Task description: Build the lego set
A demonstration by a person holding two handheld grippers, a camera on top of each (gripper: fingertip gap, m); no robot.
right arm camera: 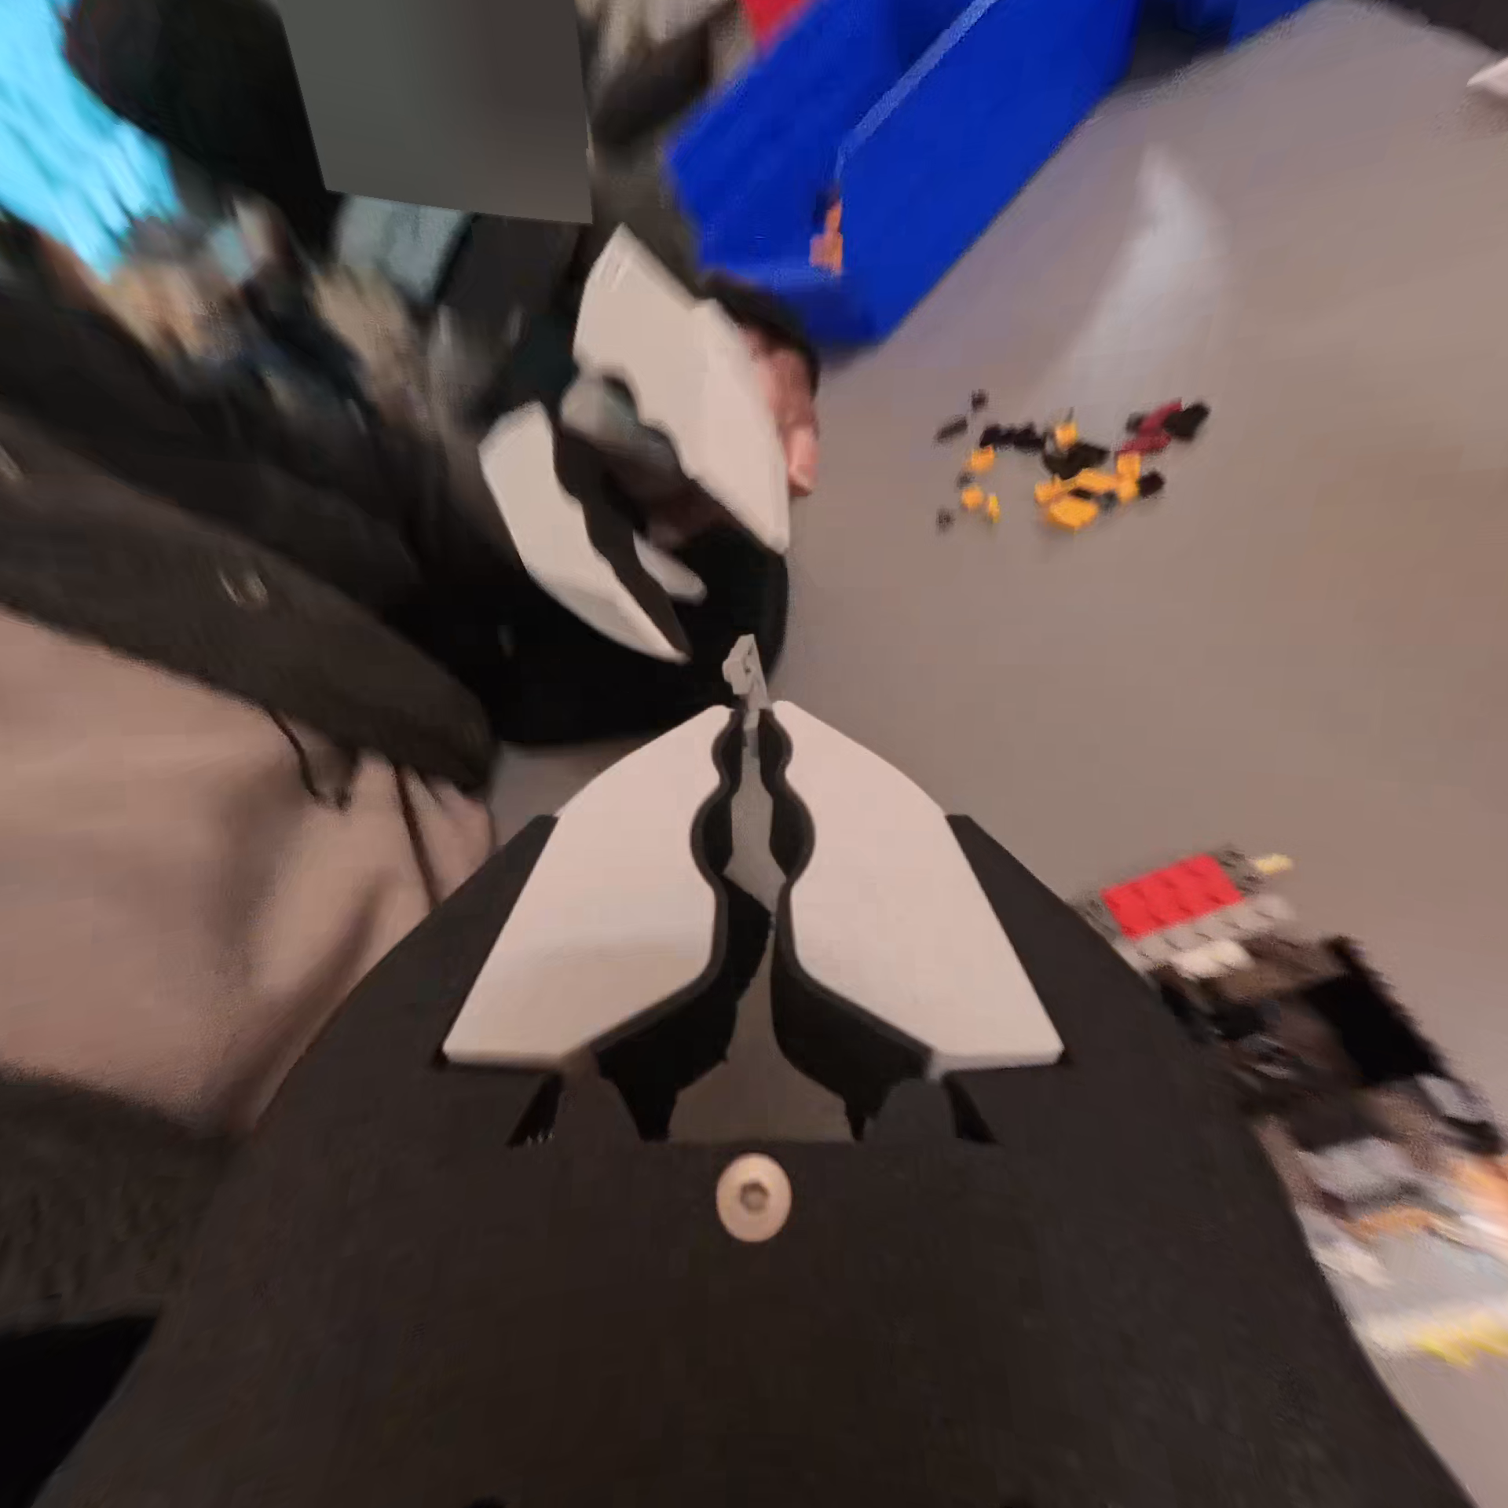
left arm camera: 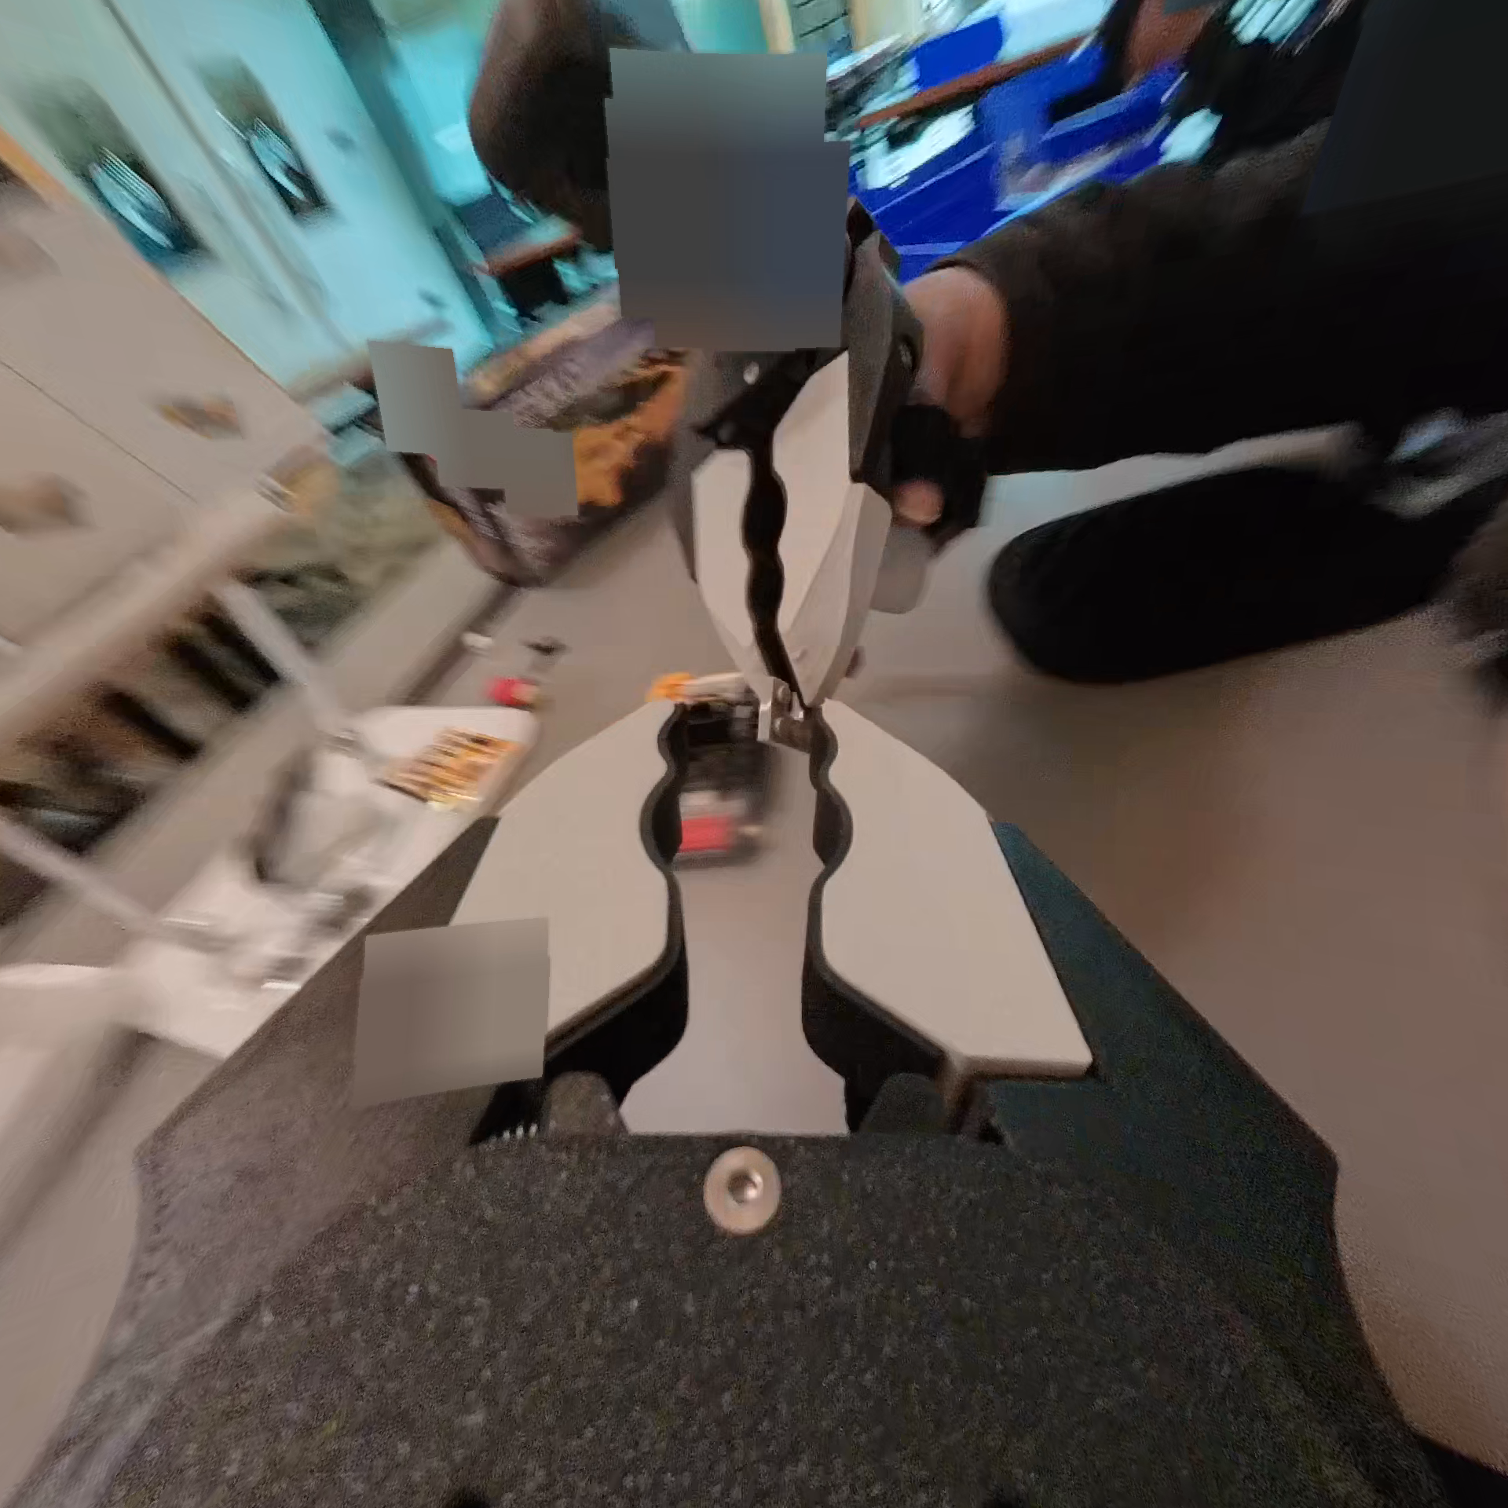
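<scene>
The left gripper (left arm camera: pixel 738 718) has a body of black plastic with a rough, speckled grain; its fingers (left arm camera: pixel 571 865) are pale grey, smooth and matt, and the screw (left arm camera: pixel 741 1189) at lower centre is shiny metal. The right gripper (right arm camera: pixel 752 714) looks the same, and the small grey piece (right arm camera: pixel 744 665) at its tips seems smooth plastic. The floor (right arm camera: pixel 1183 694) is grey, even, with a soft sheen. The loose bricks (right arm camera: pixel 1069 469), upper right, are glossy plastic. The sleeve (left arm camera: pixel 1183 326) is dark, fuzzy cloth.

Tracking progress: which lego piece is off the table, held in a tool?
The small grey piece, pinched at the right tool's tip; the yellow-and-black loose pieces lie on the table.
</scene>
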